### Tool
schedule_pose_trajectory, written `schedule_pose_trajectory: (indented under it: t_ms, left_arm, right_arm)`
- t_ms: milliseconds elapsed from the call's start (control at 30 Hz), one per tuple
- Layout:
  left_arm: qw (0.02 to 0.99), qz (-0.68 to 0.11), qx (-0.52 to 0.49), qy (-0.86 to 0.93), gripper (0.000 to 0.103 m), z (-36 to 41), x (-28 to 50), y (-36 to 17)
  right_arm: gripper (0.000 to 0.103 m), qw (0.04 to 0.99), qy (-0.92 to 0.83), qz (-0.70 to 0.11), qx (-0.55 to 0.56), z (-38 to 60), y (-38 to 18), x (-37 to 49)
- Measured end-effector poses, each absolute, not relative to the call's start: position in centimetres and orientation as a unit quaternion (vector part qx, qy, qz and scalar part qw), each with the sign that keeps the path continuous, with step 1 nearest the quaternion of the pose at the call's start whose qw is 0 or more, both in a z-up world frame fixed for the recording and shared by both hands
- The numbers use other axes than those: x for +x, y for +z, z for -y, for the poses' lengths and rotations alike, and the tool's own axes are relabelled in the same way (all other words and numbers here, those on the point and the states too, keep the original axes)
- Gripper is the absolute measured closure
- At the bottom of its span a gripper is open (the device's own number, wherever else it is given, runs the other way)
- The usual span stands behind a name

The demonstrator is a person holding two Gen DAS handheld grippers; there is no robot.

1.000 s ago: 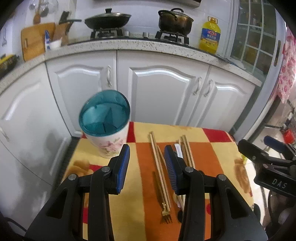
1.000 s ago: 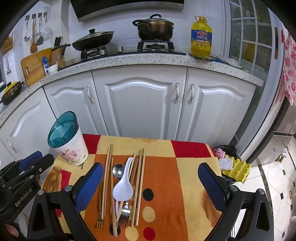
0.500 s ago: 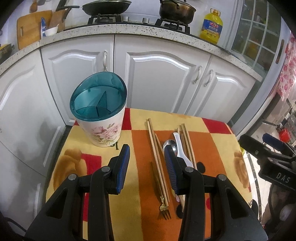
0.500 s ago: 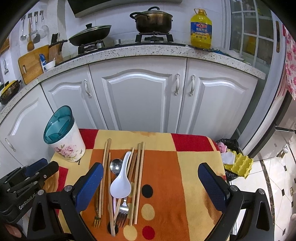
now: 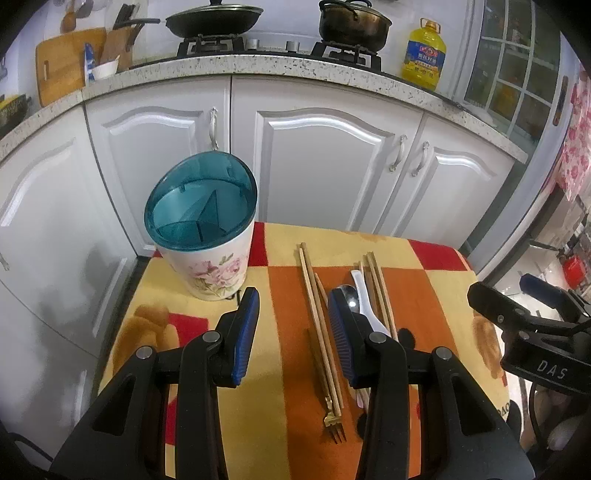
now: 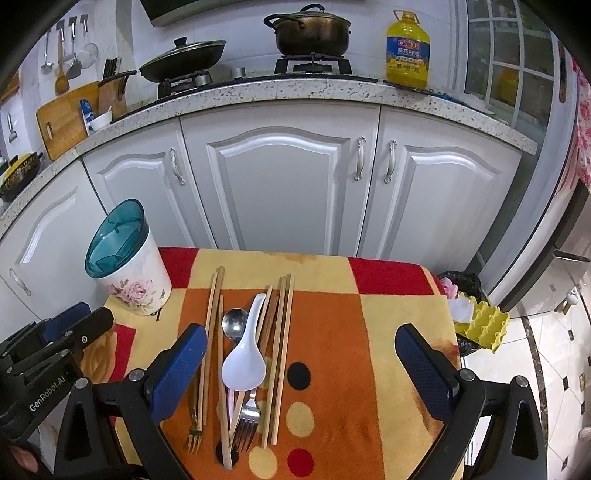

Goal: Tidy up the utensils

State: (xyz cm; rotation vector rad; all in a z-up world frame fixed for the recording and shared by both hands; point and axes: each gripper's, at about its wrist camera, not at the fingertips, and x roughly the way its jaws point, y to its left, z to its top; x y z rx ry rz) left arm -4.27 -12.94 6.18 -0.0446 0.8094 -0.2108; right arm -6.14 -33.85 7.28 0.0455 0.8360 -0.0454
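A white flowered utensil holder with a teal divided top [image 5: 201, 221] stands at the table's far left; it also shows in the right wrist view [image 6: 123, 264]. Utensils lie in a row on the orange cloth: wooden chopsticks [image 6: 212, 325], a white ceramic spoon [image 6: 245, 360], a metal spoon [image 6: 234, 321], a silver fork [image 6: 247, 421] and a small gold fork [image 5: 332, 421]. My left gripper [image 5: 293, 317] is open and empty above the cloth, just left of the utensils. My right gripper [image 6: 301, 356] is wide open and empty over the utensils.
The small table [image 6: 399, 317] has a red, yellow and orange checked cloth. White cabinets [image 6: 280, 177] stand behind it, with a stove and pots [image 6: 310, 29] and an oil bottle [image 6: 406, 48] on the counter. A yellow egg carton [image 6: 484, 325] lies on the floor at right.
Both grippers have moved slightly forward and down toward the table. Nothing was picked up; the utensils and the holder have not moved.
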Motion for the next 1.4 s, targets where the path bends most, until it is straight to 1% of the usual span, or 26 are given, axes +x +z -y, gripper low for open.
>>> schedule_pose_trajectory:
  t_ms: [933, 1133, 1200, 1233, 1300, 1367, 1400]
  left_arm:
    - [0.906, -0.41, -0.018, -0.103, 0.065, 13.5, -2.9, 5.0]
    - [0.887, -0.445, -0.046, -0.111, 0.065, 12.4, -2.0, 2.9]
    - [0.879, -0.459, -0.052, -0.114, 0.065, 12.2, -1.6, 1.8]
    - [0.877, -0.463, -0.053, -0.116, 0.065, 12.2, -1.5, 1.3]
    - [0.87, -0.475, -0.054, -0.124, 0.065, 12.5, -1.1, 0.2]
    - [0.861, -0.487, -0.054, -0.137, 0.065, 13.0, -0.7, -1.0]
    - [0.857, -0.493, -0.052, -0.14, 0.066, 13.2, -0.5, -1.5]
  right_arm:
    - [0.002, 0.899, -0.015, -0.436, 0.036, 34.5, 5.4, -4.9]
    - [0.002, 0.893, 0.006, -0.448, 0.039, 35.0, 4.1, -4.2]
    - [0.008, 0.889, 0.023, -0.455, 0.041, 35.3, 3.2, -3.8]
    - [0.014, 0.887, 0.028, -0.459, 0.043, 35.5, 2.6, -3.6]
    - [0.018, 0.882, 0.034, -0.467, 0.049, 35.9, 1.6, -3.1]
    - [0.03, 0.877, 0.05, -0.473, 0.063, 36.4, 0.6, -2.4]
    - [0.034, 0.873, 0.055, -0.48, 0.07, 36.6, 0.0, -2.0]
